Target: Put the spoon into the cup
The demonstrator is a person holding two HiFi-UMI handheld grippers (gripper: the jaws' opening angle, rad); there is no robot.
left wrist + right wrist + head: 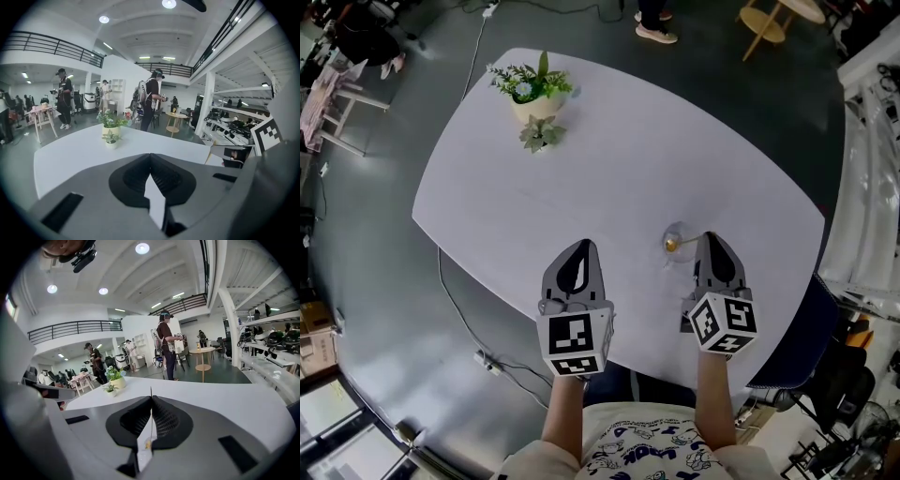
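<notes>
Gold thin spoon seemingly pinched in my right gripper | step: approach to clear glass cup at ten o'clock | next: centre above rim, lower, release.

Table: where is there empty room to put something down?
The wide middle of the table, between the flower pot and the left claw, is bare; so is the far right side. It is crowded at the near edge, where the glass cup and gold spoon sit close by the right claw.
</notes>
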